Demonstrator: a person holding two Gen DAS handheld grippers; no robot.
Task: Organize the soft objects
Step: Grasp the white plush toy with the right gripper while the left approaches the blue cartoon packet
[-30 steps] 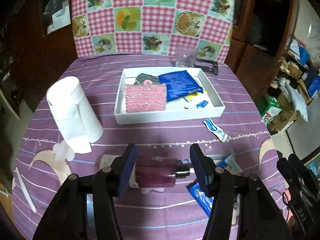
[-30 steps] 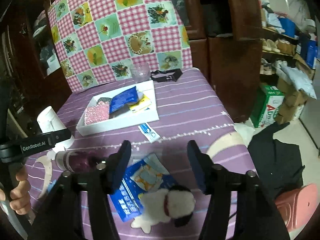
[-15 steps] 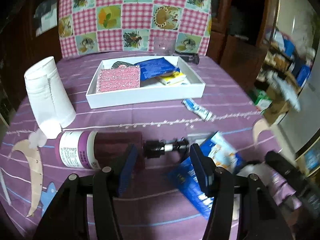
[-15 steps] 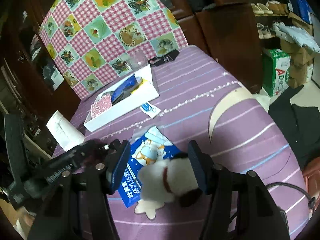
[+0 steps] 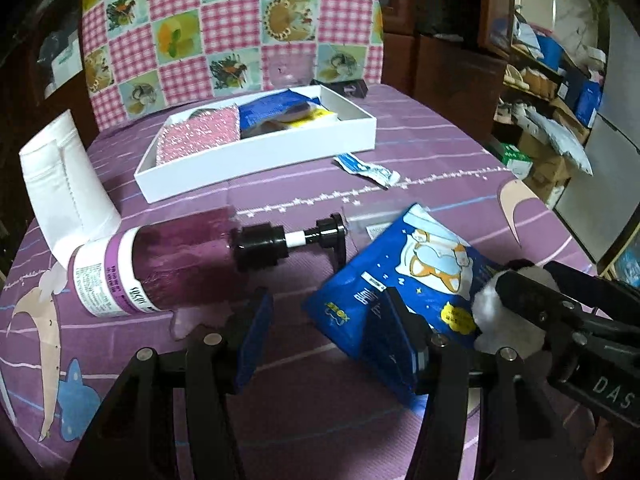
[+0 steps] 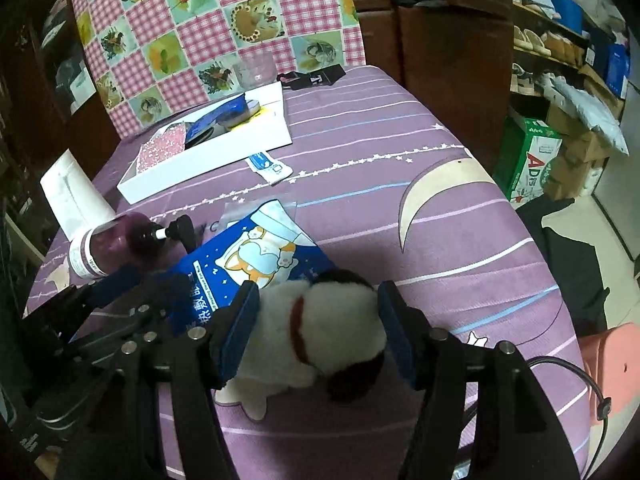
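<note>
A white and dark plush toy (image 6: 320,320) with a red collar lies on the purple tablecloth. My right gripper (image 6: 318,326) is open, its jaws standing on either side of the toy. A blue pouch with a cartoon dog (image 5: 404,280) lies beside the toy, also in the right wrist view (image 6: 248,264). My left gripper (image 5: 326,330) is open and empty, its right finger at the pouch's near edge. The white tray (image 5: 260,160) farther back holds a pink sponge cloth (image 5: 196,136) and a blue packet (image 5: 272,112).
A purple pump bottle (image 5: 172,256) lies on its side left of the pouch. A white paper roll (image 5: 64,176) stands at the left. A small blue-white sachet (image 5: 368,168) lies near the tray. A checkered chair back (image 5: 232,24) stands behind the table.
My left gripper has moved right and nearer to the blue pouch. My right gripper has come down and forward, so its jaws now stand around the plush toy.
</note>
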